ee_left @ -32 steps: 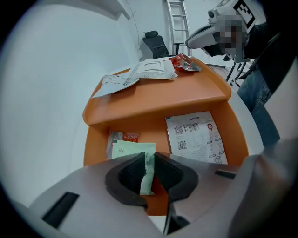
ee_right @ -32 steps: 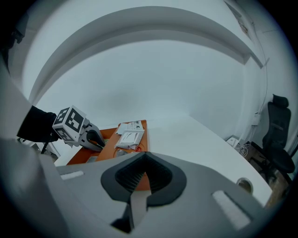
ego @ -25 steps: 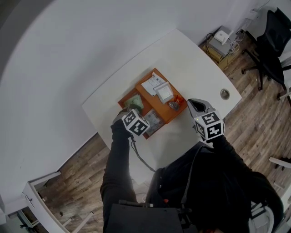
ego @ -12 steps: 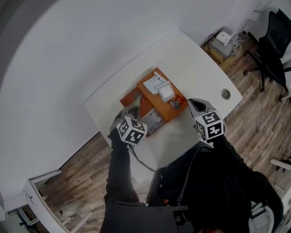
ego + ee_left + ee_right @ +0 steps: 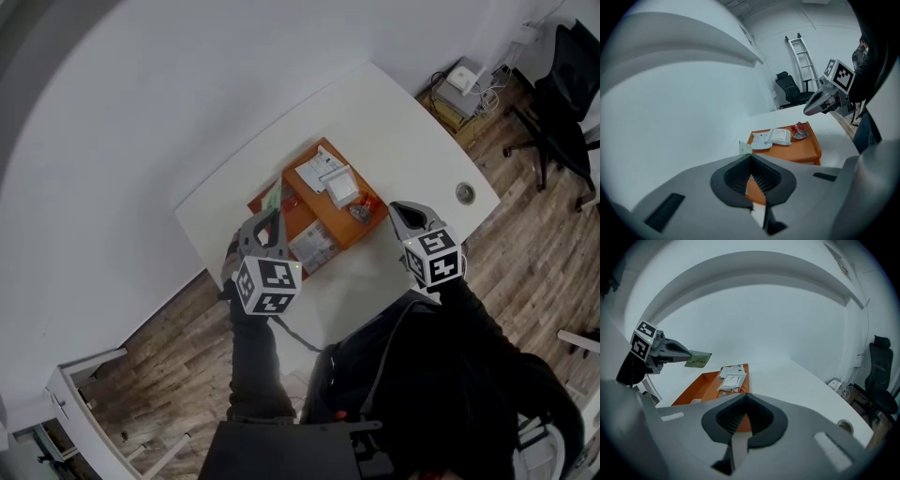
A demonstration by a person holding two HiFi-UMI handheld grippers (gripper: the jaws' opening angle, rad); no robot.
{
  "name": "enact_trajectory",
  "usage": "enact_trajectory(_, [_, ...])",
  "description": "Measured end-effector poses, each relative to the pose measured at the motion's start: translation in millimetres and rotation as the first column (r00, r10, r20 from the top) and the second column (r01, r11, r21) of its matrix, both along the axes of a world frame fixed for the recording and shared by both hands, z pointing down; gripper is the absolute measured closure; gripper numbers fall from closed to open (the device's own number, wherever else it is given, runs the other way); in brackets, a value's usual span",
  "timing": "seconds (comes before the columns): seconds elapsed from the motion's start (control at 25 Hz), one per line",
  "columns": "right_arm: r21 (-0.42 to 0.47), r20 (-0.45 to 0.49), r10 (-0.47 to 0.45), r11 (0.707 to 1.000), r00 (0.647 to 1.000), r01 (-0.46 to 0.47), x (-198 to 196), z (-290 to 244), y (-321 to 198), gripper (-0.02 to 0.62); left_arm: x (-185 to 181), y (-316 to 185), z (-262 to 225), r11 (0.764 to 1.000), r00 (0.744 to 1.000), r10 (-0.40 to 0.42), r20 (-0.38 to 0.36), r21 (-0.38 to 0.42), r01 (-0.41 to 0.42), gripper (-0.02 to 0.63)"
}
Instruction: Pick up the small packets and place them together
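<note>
My left gripper (image 5: pixel 270 214) is shut on a small green packet (image 5: pixel 273 198), held in the air over the left part of the orange tray (image 5: pixel 349 234). The packet sticks out past the jaw tips (image 5: pixel 745 148), and the right gripper view shows it held in the air (image 5: pixel 698 359). Two white packets (image 5: pixel 319 172) (image 5: pixel 341 188) and a red packet (image 5: pixel 360 213) lie in the tray's far part. Another packet (image 5: pixel 314 248) lies in its near part. My right gripper (image 5: pixel 398 211) hovers just right of the tray, shut with nothing in it.
The tray sits mid-way on a white table (image 5: pixel 394 141) with a round cable hole (image 5: pixel 463 194) near its right end. A black office chair (image 5: pixel 562 75) and boxes (image 5: pixel 457 80) stand on the wooden floor beyond. A ladder (image 5: pixel 801 56) leans on the wall.
My left gripper has lifted up and back from the tray's left compartment with the green packet in its jaws. The right gripper has stayed put.
</note>
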State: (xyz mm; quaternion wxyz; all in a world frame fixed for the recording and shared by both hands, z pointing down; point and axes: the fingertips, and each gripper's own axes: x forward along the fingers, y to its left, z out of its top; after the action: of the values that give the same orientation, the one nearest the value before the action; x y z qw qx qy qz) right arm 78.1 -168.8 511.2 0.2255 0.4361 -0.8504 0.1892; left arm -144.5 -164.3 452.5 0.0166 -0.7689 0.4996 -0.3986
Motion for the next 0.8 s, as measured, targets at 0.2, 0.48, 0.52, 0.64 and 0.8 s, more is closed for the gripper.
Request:
enact_trajectory(0.2, [0.003, 0.001, 0.004, 1.000, 1.000, -0.004, 3.6, -1.3, 2.8, 0.594, 39.8, -9.4, -24.5, 0.996, 0.998, 0.056, -0.016, 0.067, -0.055, 0.606])
enact_trajectory(0.48, [0.003, 0.000, 0.012, 1.000, 1.000, -0.012, 10.2, -1.0, 4.0, 0.594, 89.9, -25.7, -9.6, 0.992, 0.990, 0.125, -0.073, 0.027, -0.123, 0.606])
enact_trajectory(0.52, [0.003, 0.001, 0.014, 1.000, 1.000, -0.014, 11.3, -0.7, 3.8, 0.594, 95.5, -27.1, -4.8, 0.991, 0.988, 0.130, -0.081, 0.014, -0.130, 0.606])
enact_trajectory(0.64, [0.001, 0.001, 0.019, 1.000, 1.000, -0.019, 16.1, -0.5, 3.2, 0.594, 109.5, -30.0, 8.3, 0.990, 0.986, 0.134, -0.098, -0.022, -0.137, 0.606])
enact_trajectory(0.8, [0.001, -0.002, 0.021, 1.000, 1.000, -0.021, 20.1, 0.6, 2.0, 0.594, 123.5, -30.2, 27.1, 0.985, 0.982, 0.152, -0.111, -0.069, -0.160, 0.606])
